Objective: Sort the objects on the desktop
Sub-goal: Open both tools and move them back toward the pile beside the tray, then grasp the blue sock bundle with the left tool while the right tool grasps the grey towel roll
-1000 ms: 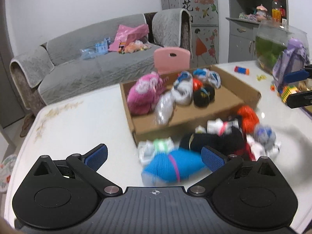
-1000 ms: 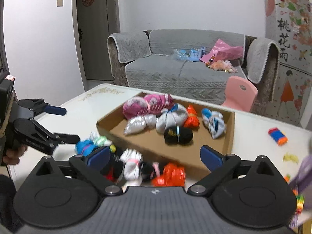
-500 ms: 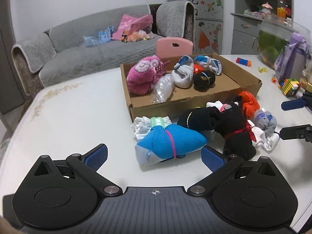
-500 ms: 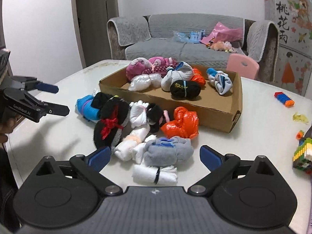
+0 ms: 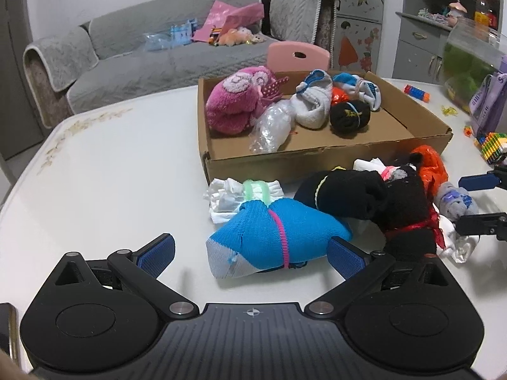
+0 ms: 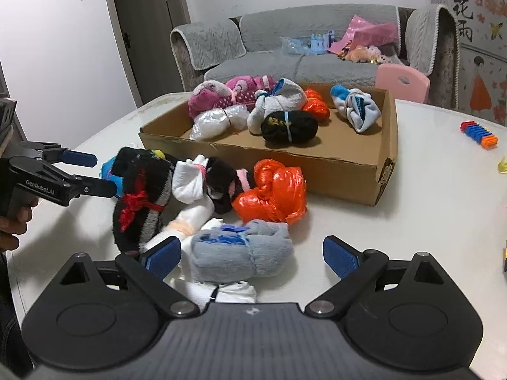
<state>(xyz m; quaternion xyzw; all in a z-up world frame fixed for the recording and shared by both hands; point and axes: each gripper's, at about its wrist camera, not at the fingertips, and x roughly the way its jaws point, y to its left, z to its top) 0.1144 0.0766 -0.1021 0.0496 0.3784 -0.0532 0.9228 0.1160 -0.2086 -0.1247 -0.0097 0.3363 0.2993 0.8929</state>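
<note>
two grippers are hanging wide apart, the left gripper [image 5: 250,255] flanking a blue sock bundle [image 5: 272,237] at lower centre, the right gripper [image 6: 252,255] flanking a grey sock bundle [image 6: 240,251].

My left gripper [image 5: 250,255] is spread wide just short of a rolled blue sock bundle tied with a pink band [image 5: 275,232]. That bundle lies on the white table [image 5: 111,171], in front of the shallow brown cardboard box [image 5: 317,158]. Black sock rolls [image 5: 374,202] sit just right of the bundle.

A home living room: grey sofa [image 6: 294,50], pink child's chair [image 6: 402,82], toys.
</note>
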